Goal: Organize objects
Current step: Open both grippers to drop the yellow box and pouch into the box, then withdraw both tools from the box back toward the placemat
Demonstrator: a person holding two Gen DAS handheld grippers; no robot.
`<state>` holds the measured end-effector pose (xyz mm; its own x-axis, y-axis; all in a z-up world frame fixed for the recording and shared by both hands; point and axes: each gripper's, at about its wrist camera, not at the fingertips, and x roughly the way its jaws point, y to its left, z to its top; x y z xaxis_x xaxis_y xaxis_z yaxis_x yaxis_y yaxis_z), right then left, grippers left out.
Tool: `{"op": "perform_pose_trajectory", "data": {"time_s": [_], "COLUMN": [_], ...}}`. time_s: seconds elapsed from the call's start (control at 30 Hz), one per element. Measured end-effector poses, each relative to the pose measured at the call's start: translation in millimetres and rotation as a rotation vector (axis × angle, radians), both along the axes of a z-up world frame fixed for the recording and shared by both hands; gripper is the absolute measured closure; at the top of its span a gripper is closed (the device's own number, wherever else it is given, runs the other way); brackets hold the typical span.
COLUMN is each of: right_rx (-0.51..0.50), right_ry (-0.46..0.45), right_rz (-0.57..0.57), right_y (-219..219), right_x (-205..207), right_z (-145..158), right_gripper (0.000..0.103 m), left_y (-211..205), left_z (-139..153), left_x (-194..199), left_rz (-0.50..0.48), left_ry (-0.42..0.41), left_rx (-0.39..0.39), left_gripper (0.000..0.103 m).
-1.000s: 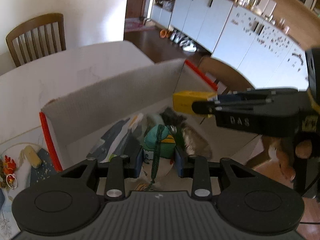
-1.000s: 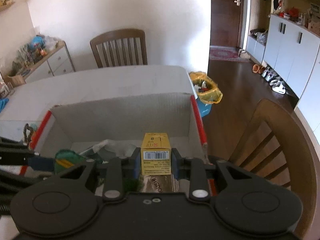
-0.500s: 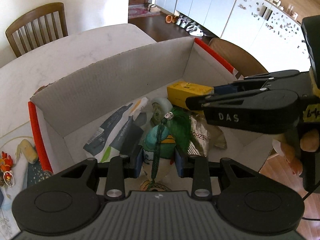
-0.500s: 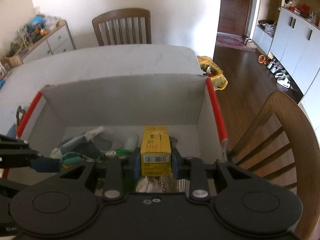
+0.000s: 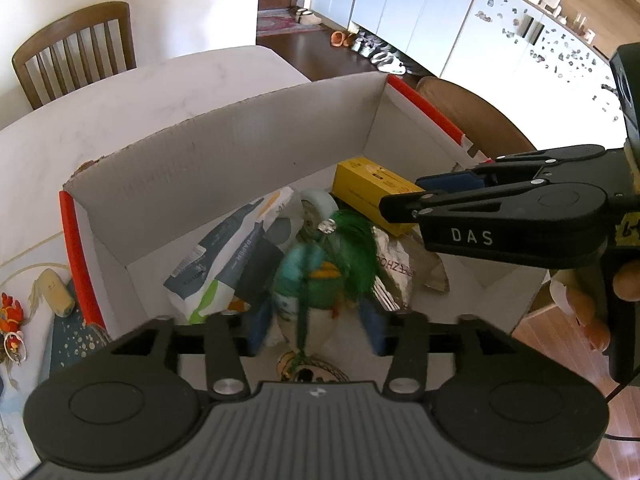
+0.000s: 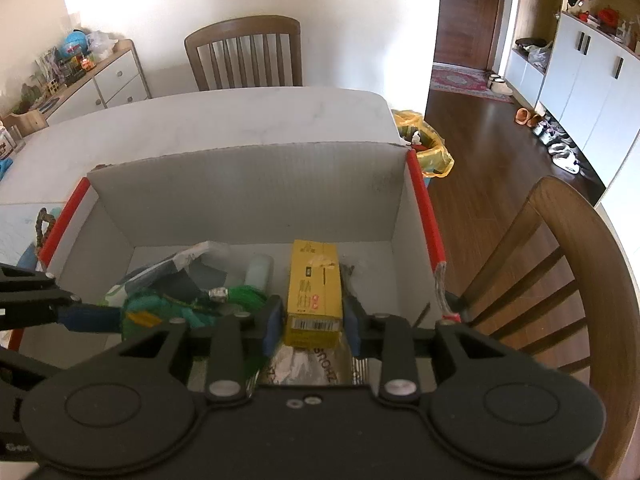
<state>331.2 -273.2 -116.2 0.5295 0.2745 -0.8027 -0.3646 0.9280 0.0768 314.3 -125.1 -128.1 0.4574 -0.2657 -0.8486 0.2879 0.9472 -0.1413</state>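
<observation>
An open cardboard box (image 5: 224,184) with red edges stands on the white table. My left gripper (image 5: 316,320) is low inside it. Its jaws are opening, and both blurred pads stand clear of the teal and green tasselled pouch (image 5: 316,280) between them. The pouch rests on the box's contents. My right gripper (image 6: 311,322) reaches in from the right, seen from the side as the right gripper (image 5: 400,196) in the left wrist view. Its jaws are opening slightly around the near end of a yellow carton (image 6: 314,284), which lies flat on the contents. A thin gap shows at the left pad.
Inside the box lie a paper pack (image 5: 232,256), a pale roll (image 5: 316,208) and a foil bag (image 5: 404,268). Small trinkets (image 5: 56,294) lie on the table left of the box. A wooden chair (image 6: 560,280) stands close on the right, and another chair (image 6: 244,52) behind the table.
Both grippers have sunk deeper into the box. The left jaws have spread away from the pouch. The yellow carton has come down to lie flat on the contents.
</observation>
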Motion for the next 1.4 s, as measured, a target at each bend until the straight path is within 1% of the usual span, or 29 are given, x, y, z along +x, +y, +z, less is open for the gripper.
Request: {"op": "perform_pose_trajectory", "data": {"time_s": [0.03,0.27,0.5,0.8,1.0,1.03,1.1,1.2,1.27,1.3,1.4], "right_rx": [0.001,0.017,0.045,0.097,0.126,0.133,0.145,0.156,0.155,0.158,0.157], "right_ry": [0.001,-0.012,-0.039,-0.087,-0.124,-0.128,-0.133,-0.146,-0.160,-0.166,-0.173], "right_rz": [-0.001,0.004,0.021,0.040,0.032,0.029,0.027,0.018,0.008,0.005,-0.002], "right_y": [-1,-5,-9,-11,-5,-6,-2,7,14,18,30], "right_x": [-1,-13,-28,-50,-66,-69,-74,-84,-91,-94,-101], "right_z": [0,10,25,53,70,71,75,81,83,84,85], "right_gripper": [0.069,0.058,0.056,0.052,0.040,0.038,0.034,0.028,0.020,0.019,0.015], "left_y": [1,5,14,25,43,48,58,77,89,95,114], "left_z": [1,7,20,52,72,75,80,86,89,90,94], "left_x": [-2,-14,-29,-54,-70,-73,-78,-86,-90,-92,-99], "left_rz": [0.000,0.016,0.044,0.076,0.105,0.112,0.129,0.143,0.155,0.160,0.166], "left_ry": [-0.007,-0.038,-0.082,-0.182,-0.231,-0.236,-0.251,-0.266,-0.273,-0.276,-0.291], "left_rx": [-0.003,-0.011,-0.026,-0.048,-0.065,-0.070,-0.080,-0.087,-0.086,-0.086,-0.077], "left_gripper": [0.040,0.039,0.039,0.039,0.039,0.034,0.030,0.030,0.026,0.024,0.024]}}
